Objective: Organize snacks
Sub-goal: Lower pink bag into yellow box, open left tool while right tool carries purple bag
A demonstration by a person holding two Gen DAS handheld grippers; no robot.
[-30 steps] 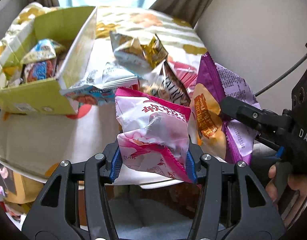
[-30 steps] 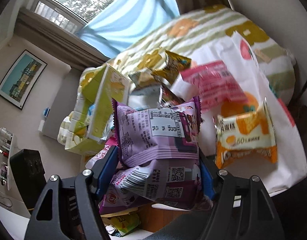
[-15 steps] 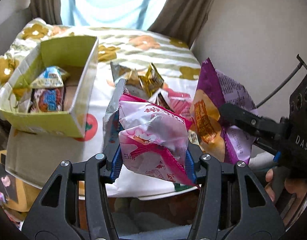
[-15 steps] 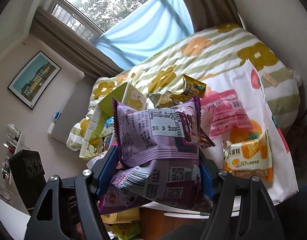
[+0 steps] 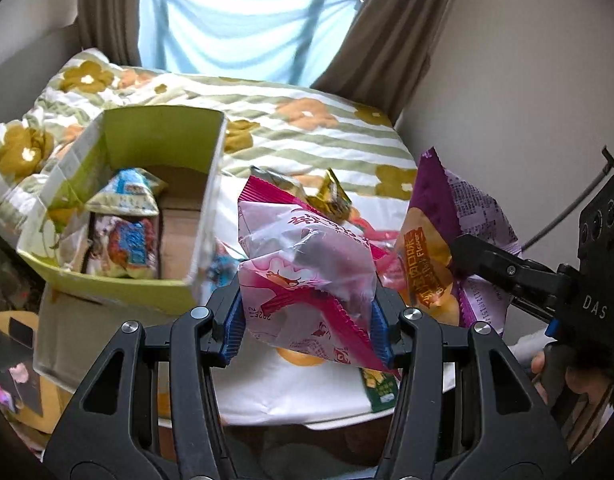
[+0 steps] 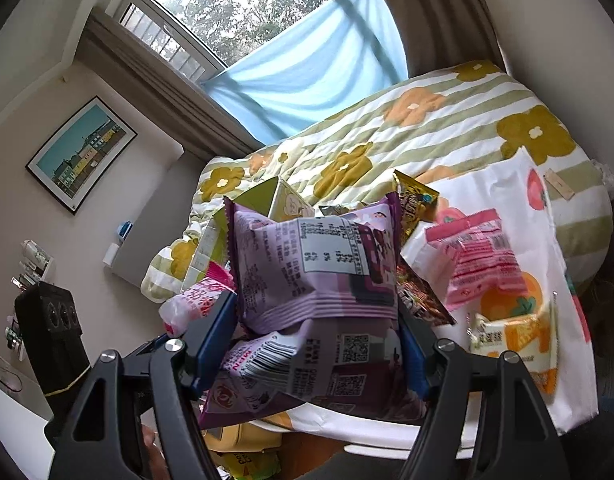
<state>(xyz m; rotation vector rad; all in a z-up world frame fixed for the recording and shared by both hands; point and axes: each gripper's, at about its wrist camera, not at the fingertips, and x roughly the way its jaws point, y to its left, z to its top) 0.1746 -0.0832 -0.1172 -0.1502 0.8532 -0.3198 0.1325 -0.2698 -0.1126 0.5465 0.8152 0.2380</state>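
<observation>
My left gripper (image 5: 307,330) is shut on a pink and white snack bag (image 5: 307,264), held above the near edge of the bed. My right gripper (image 6: 317,344) is shut on a purple snack bag (image 6: 315,276); that bag also shows at the right of the left wrist view (image 5: 459,232). A green cardboard box (image 5: 119,204) with snack packs inside stands on the bed to the left. Loose snacks lie on a white fruit-print cloth (image 6: 547,240): a pink bag (image 6: 479,260), an orange and white pack (image 6: 519,340), a gold packet (image 5: 331,196).
The bed has a green-striped floral quilt (image 5: 307,120). A wall stands close on the right, a window with a blue curtain (image 5: 243,28) behind. A brown cardboard box (image 5: 59,332) sits under the green box. A black device (image 6: 47,336) stands at the left.
Both grippers have lifted and drawn back with their bags; the bed, box and window now show from higher up. Grips are unchanged.
</observation>
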